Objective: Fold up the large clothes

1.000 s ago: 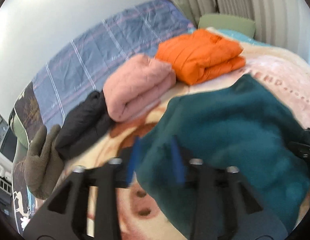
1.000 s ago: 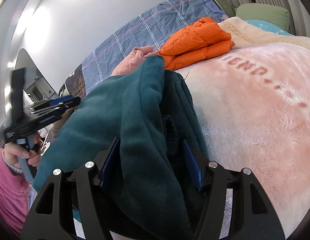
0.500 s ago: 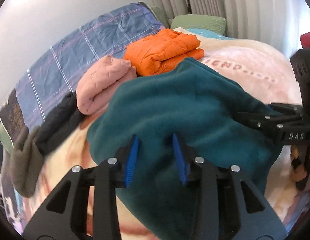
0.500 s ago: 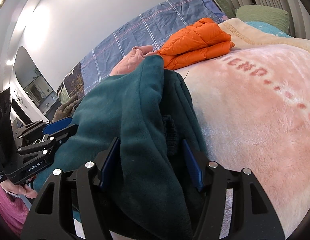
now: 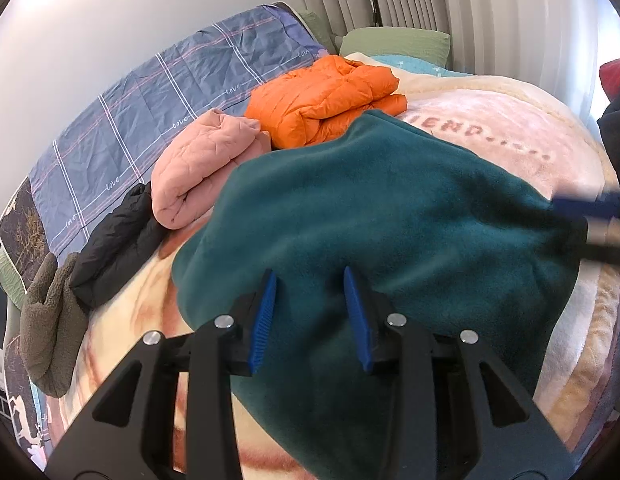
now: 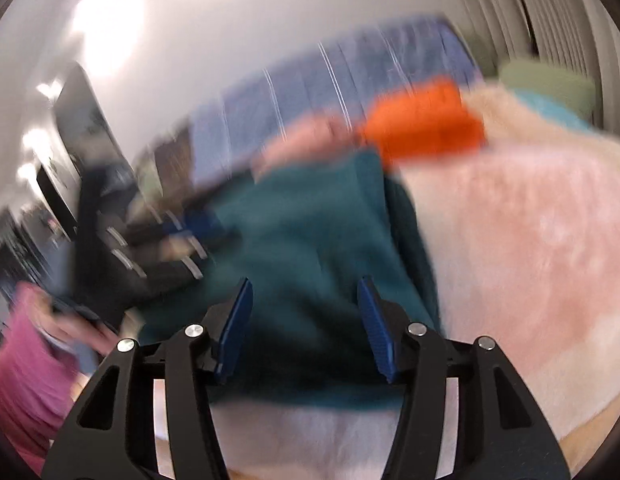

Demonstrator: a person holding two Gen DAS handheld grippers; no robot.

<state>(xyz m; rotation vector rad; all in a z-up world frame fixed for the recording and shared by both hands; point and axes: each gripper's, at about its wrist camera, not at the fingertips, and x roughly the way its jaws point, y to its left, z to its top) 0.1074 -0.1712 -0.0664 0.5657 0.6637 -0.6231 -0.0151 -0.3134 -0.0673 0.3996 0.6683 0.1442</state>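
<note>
Teal fleece, folded into a thick bundle (image 5: pixel 389 248), is seen lying on the pink plush blanket (image 5: pixel 509 120) that covers the bed, with its near edge directly under and ahead of both pairs of fingers. In the left wrist view the left gripper (image 5: pixel 310 316) is held just above the near-left part of the bundle, its blue-padded fingers spread moderately apart with only fleece seen through the gap; nothing is gripped. The right gripper (image 6: pixel 306 320), in its own badly blurred view, is likewise held with fingers wide apart over the bundle's near end, and no cloth appears to be pinched, though the blur leaves that less than certain. It is also glimpsed at the right edge of the left wrist view, at the bundle's far-right side.

The bundle's long axis is judged to run across the left wrist view, from the left gripper toward the right one, so each end lies nearer its own gripper; the next fold or lift would be expected to start from those two ends.

Beyond the bundle, a folded orange jacket (image 5: pixel 325 104), a folded pink garment (image 5: pixel 202 176) and a black one (image 5: pixel 114 240) are lined up along a plaid sheet (image 5: pixel 150 92).

On the sheet the word "love" is repeated along the white stripes. On the blanket, letters reading "IEND" followed by dots can be made out.
</note>
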